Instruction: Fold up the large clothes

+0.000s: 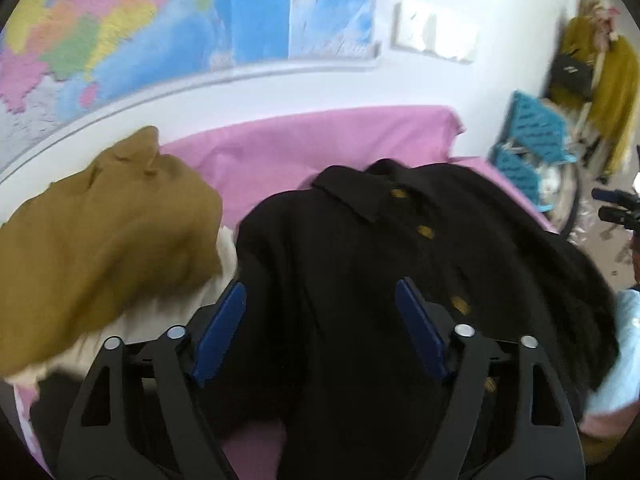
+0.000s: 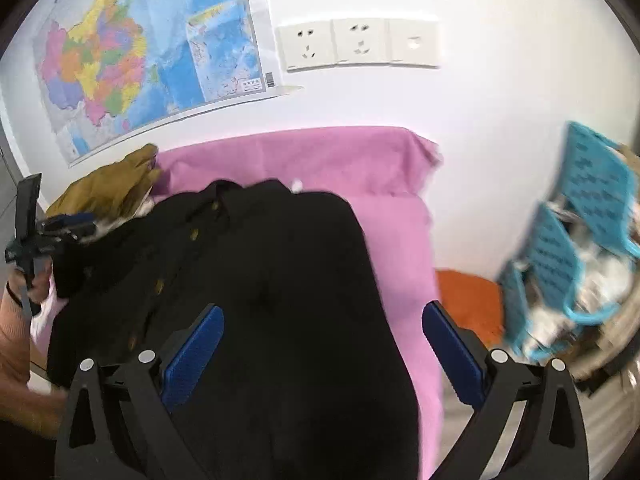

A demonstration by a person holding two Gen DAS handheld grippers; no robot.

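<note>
Pink sheet (image 2: 304, 152) (black coat (image 2: 288, 280) atop) — map (image 2: 132, 52); sockets (image 2: 360, 42).

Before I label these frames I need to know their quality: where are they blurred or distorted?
Left wrist view: smeared throughout, with the brown garment and black coat soft, and the map bowed by the fisheye. Right wrist view: the wall sockets are fairly sharp, while the turquoise basket is streaked with blur.
</note>
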